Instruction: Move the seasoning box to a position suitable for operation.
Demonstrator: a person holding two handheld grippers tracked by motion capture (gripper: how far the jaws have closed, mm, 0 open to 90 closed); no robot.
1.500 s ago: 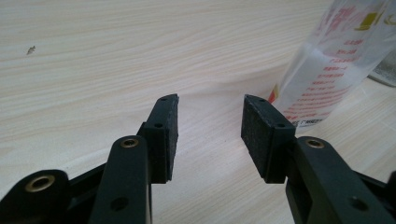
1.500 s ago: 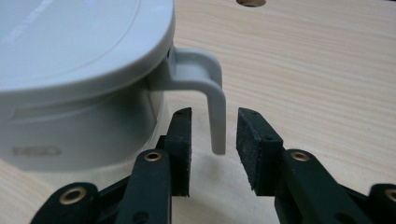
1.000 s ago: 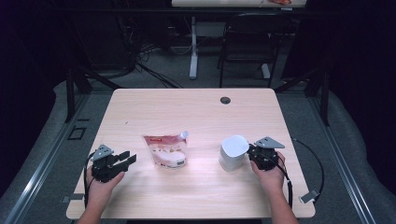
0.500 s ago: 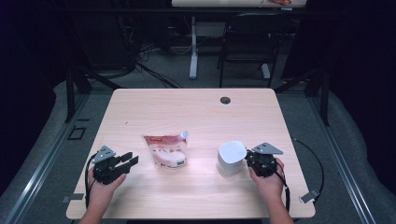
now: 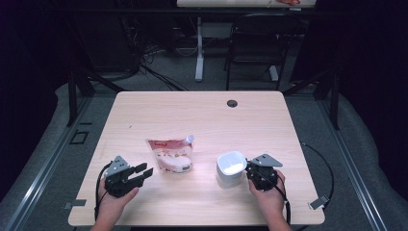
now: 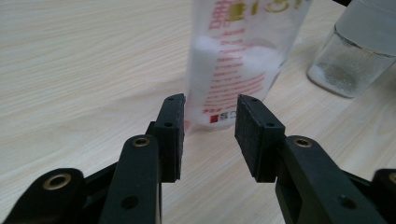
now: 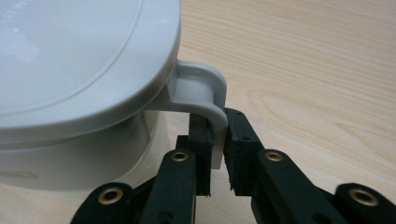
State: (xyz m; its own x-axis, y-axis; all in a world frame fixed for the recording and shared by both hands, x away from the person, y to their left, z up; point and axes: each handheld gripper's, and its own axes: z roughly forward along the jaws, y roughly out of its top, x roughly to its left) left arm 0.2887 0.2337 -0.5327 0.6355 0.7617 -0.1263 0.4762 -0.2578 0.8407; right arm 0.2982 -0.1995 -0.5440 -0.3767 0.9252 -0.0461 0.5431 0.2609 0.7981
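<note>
We are gripping with both hands at the near edge of the surface (image 5: 202, 120). Our right gripper (image 7: 217, 154) is pinching the handle (image 7: 205, 93) of the white lidded container (image 5: 231, 168), jaws pressed onto its curved tab. Left of the container, our left gripper (image 5: 139, 174) is hanging with jaws spread, nothing between them, aimed at the pouch (image 5: 171, 155). The pouch is lying flat just left of the container, spout pointing away. Beyond the container, a dark round grommet (image 5: 232, 103) is sitting near the far edge.
</note>
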